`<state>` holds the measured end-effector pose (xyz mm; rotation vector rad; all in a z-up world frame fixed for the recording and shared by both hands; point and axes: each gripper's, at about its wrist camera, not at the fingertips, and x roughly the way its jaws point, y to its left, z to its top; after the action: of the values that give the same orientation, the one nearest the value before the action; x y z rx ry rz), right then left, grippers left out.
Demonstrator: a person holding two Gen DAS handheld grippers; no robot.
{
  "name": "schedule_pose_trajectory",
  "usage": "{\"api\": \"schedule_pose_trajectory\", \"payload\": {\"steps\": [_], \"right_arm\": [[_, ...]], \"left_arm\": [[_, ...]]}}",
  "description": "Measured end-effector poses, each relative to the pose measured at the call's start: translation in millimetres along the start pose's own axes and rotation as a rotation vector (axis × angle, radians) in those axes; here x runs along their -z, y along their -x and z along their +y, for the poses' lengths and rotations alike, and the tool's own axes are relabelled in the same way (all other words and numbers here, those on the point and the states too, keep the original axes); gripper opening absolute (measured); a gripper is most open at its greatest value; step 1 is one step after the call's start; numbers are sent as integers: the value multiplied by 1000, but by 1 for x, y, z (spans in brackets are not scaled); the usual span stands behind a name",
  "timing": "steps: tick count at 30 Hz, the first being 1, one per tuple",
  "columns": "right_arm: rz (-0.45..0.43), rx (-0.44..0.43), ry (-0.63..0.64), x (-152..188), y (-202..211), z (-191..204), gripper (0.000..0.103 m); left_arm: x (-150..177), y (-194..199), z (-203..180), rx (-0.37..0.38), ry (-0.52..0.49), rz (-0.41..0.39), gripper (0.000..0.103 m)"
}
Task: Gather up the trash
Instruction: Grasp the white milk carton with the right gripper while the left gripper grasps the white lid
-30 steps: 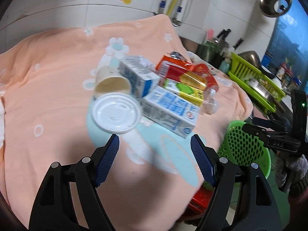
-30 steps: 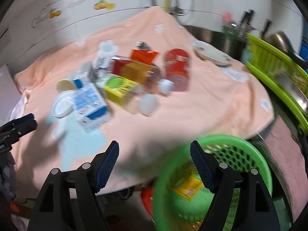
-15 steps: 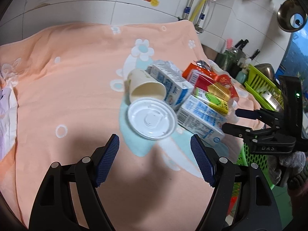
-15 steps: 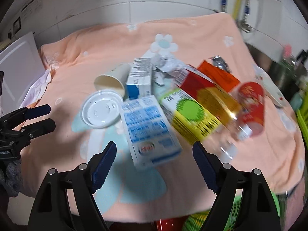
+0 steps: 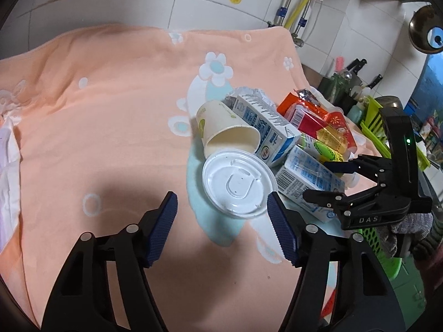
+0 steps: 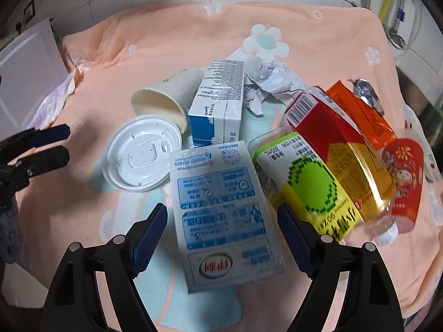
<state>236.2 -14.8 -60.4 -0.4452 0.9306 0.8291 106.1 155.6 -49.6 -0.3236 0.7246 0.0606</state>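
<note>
Trash lies in a heap on an orange flowered cloth [image 5: 110, 105]. A white plastic lid [image 5: 238, 184] lies just ahead of my open, empty left gripper [image 5: 223, 227], with a tipped paper cup [image 5: 224, 128] behind it. A flat blue-and-white milk carton [image 6: 221, 210] lies between the fingers of my open, empty right gripper [image 6: 223, 238]. Beside it are a second milk carton [image 6: 218, 102], a yellow-green carton [image 6: 307, 188], a red-yellow carton [image 6: 337, 144], an orange wrapper [image 6: 360, 113], a red cup [image 6: 404, 177] and crumpled paper [image 6: 268, 80].
A green mesh basket [image 5: 379, 249] sits below the table's right edge, behind my right gripper [image 5: 332, 179] in the left wrist view. A green dish rack [image 5: 373, 127], knives and pipes stand at the far right. A white board [image 6: 25, 66] leans at the left.
Both grippers have moved in toward the heap. The right gripper swung from over the green basket to the flat milk carton. The left gripper closed in on the white lid.
</note>
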Motion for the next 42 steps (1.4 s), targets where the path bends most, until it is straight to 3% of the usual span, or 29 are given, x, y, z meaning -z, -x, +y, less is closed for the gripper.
{"api": "schedule_pose_trajectory", "payload": {"steps": [10, 14, 17, 25, 33, 42], "right_arm": [[34, -18, 35, -8, -22, 8, 78], [35, -25, 20, -6, -22, 7, 64], [27, -27, 1, -4, -18, 6, 62], [-28, -13, -36, 11, 12, 2, 62], [-89, 17, -98, 38, 48, -5, 62], [-125, 78, -218, 88, 83, -24, 62]], "left_arm": [[-9, -33, 4, 6, -12, 76, 50], [-15, -48, 6, 1, -18, 105, 47], [-18, -60, 8, -15, -17, 128, 44], [-24, -78, 18, -9, 19, 162, 31], [-21, -77, 14, 12, 11, 158, 9], [-5, -57, 4, 58, 41, 140, 5]]}}
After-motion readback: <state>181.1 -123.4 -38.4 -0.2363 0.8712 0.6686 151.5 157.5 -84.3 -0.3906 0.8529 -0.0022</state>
